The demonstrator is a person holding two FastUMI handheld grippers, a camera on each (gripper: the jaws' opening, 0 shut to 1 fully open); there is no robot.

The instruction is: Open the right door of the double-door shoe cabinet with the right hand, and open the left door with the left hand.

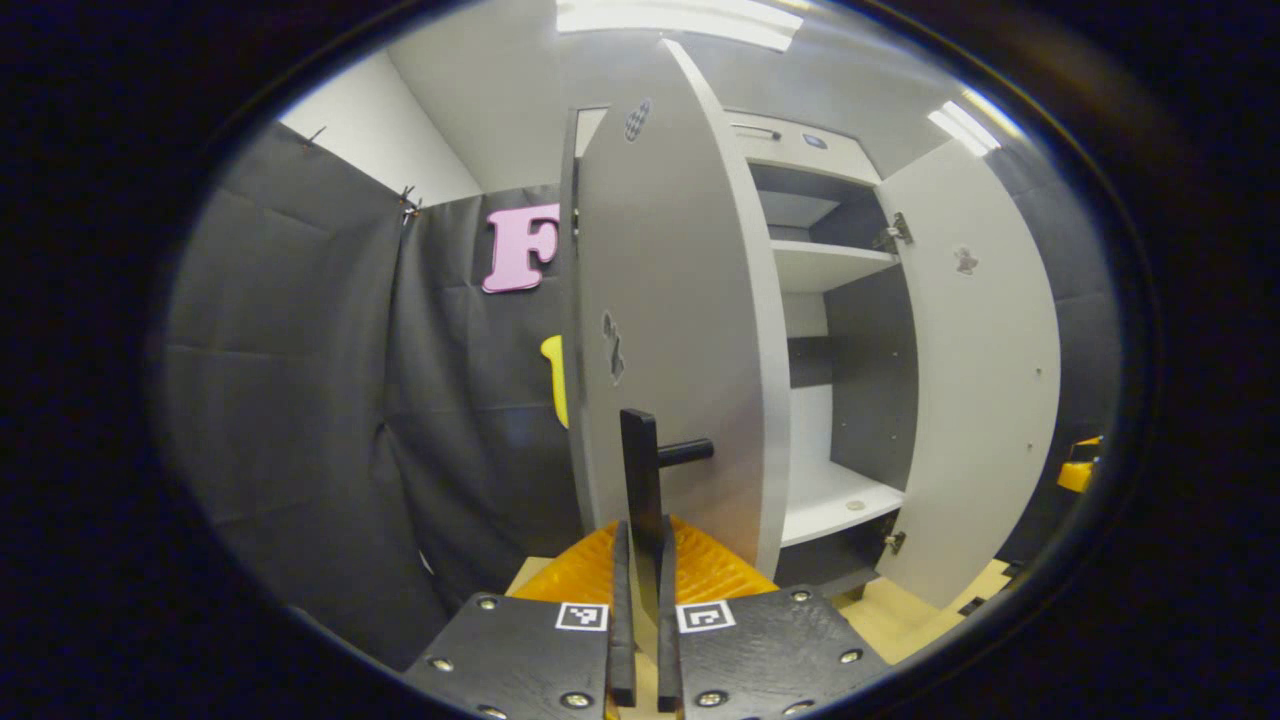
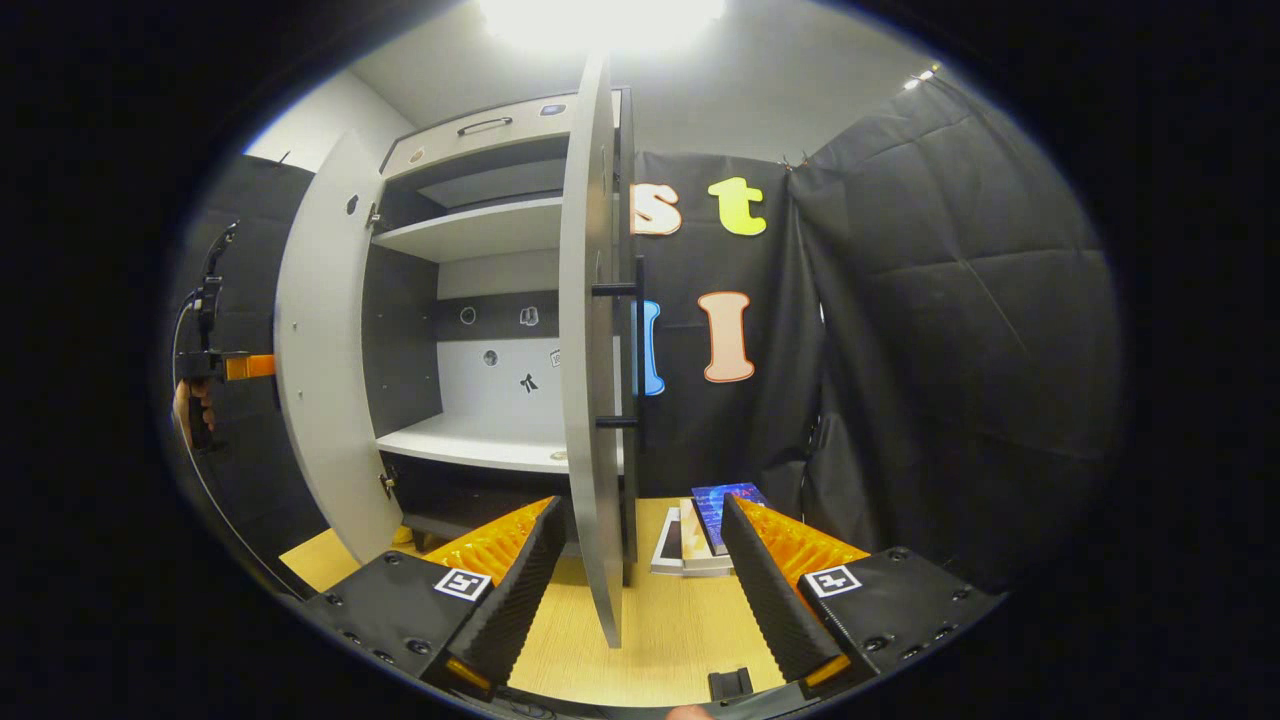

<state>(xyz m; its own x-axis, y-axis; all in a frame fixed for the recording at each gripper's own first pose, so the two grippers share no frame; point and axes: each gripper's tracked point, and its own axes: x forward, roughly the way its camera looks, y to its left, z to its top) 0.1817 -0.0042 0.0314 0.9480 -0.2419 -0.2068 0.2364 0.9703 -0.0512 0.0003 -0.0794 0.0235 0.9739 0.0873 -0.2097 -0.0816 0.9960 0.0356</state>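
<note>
Two doors: both stand swung out from the shoe cabinet (image 2: 480, 300), so the job looks almost done.
Left door: in the left gripper view the left door (image 1: 670, 330) is right in front, seen nearly edge-on.
Left handle: the black bar handle (image 1: 640, 480) stands straight up and down.
Left gripper: the left gripper (image 1: 640, 620) has its fingers pinched on the bottom of that bar.
Right door: in the right gripper view the right door (image 2: 592, 340) stands between the fingers, its edge toward the camera.
Right gripper: the right gripper (image 2: 635, 585) is spread wide and touches nothing.
Extra: the right gripper view also shows books (image 2: 700, 535) on the floor.
</note>
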